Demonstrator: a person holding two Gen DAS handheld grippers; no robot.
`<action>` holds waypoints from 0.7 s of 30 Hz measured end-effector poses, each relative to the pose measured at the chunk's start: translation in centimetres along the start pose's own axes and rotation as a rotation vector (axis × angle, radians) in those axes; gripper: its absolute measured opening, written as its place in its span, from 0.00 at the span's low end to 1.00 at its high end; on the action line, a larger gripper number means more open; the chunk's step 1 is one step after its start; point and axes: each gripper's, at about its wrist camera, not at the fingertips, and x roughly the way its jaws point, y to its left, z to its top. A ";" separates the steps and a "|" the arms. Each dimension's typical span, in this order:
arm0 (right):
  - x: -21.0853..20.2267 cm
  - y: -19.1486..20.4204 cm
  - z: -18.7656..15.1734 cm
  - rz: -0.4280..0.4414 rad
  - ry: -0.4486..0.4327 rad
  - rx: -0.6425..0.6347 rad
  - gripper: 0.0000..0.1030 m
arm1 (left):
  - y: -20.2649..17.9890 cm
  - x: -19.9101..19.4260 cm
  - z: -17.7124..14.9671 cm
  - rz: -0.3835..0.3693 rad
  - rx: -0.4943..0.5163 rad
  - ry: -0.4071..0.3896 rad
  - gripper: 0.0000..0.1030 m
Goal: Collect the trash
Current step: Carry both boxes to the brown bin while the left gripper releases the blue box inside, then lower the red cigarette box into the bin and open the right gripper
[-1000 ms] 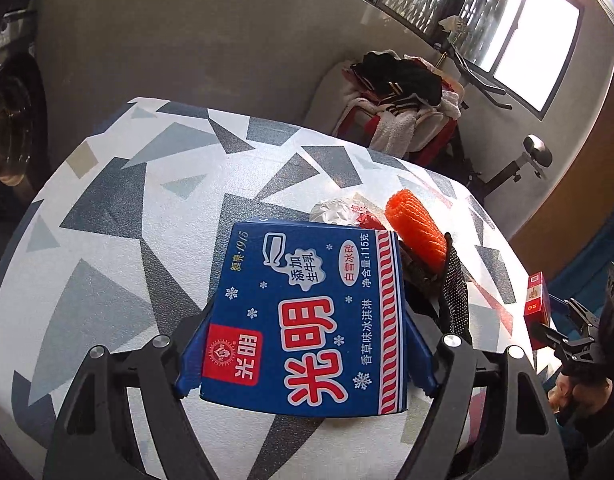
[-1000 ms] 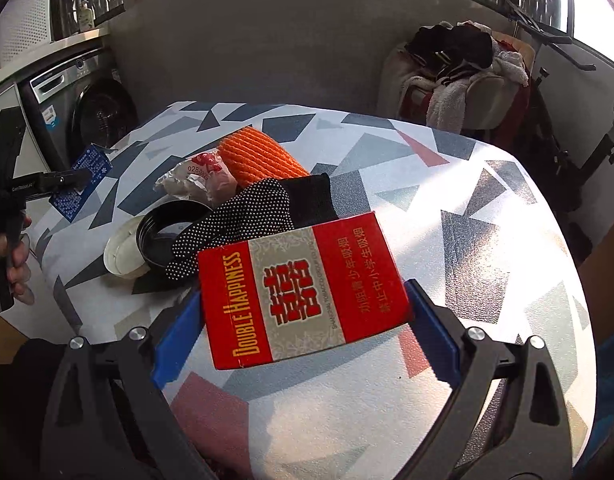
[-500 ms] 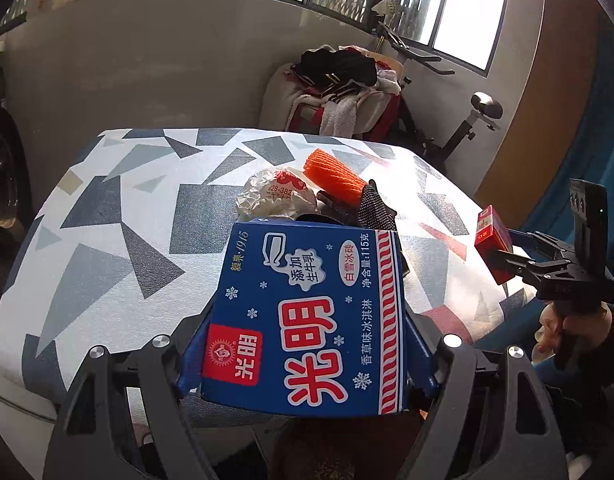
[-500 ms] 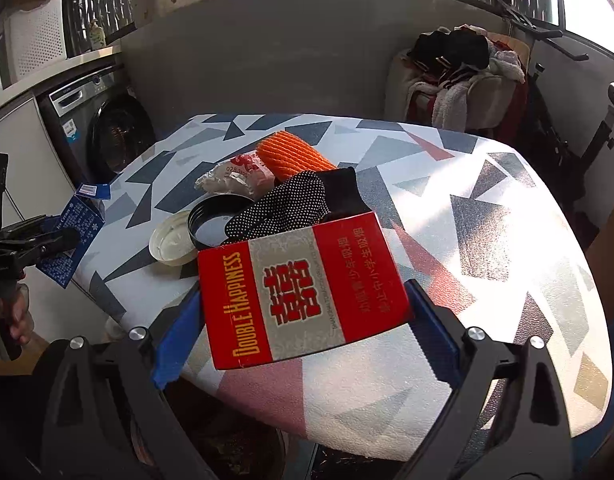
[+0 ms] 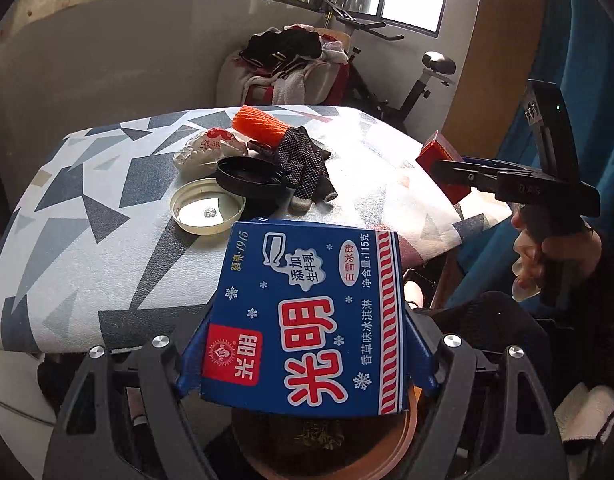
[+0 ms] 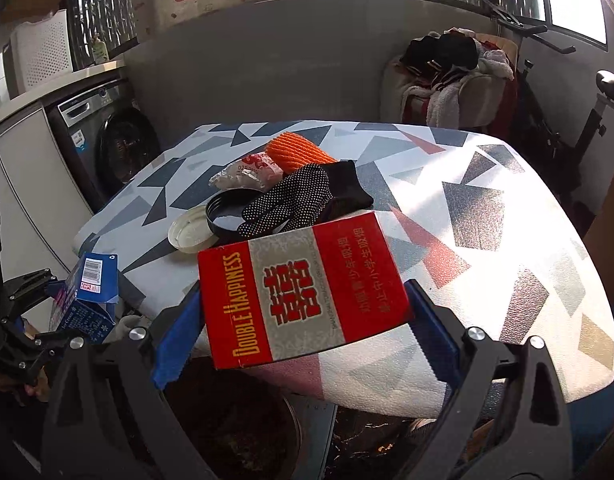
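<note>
The blue ice cream box is looking like shiny printed card. The red cigarette pack is looking like smooth, glossy card too. The surface is wearing a matt, slightly grainy cover. The black glove is showing soft cloth with little bumpy dots. The orange net is looking like squishy foam. The black lid and white lid are shining like plastic.

In the left wrist view, the blue box fills the lower middle and blocks the way straight ahead. Past it, the white lid, black lid and dotted glove crowd the middle of the table. The table's left side is bare. In the right wrist view, its right side is bare too.
</note>
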 end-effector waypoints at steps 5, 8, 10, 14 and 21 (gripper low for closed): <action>-0.2 0.2 -0.7 0.007 0.007 0.005 0.90 | -1.3 0.6 -0.9 -0.012 0.039 0.027 0.75; -0.3 0.4 -0.8 0.005 0.005 0.002 0.90 | -1.4 0.5 -1.1 -0.021 0.039 0.019 0.79; -0.4 0.5 -0.9 0.006 0.004 0.001 0.90 | -1.4 0.2 -1.3 -0.032 0.038 0.005 0.88; -0.4 0.9 -1.5 0.004 0.005 -0.004 0.90 | -1.3 -0.7 -1.7 -0.015 0.052 -0.027 0.91; 0.4 2.7 -3.8 0.015 0.026 -0.014 0.90 | 0.9 -2.2 -2.2 0.109 0.001 -0.084 0.94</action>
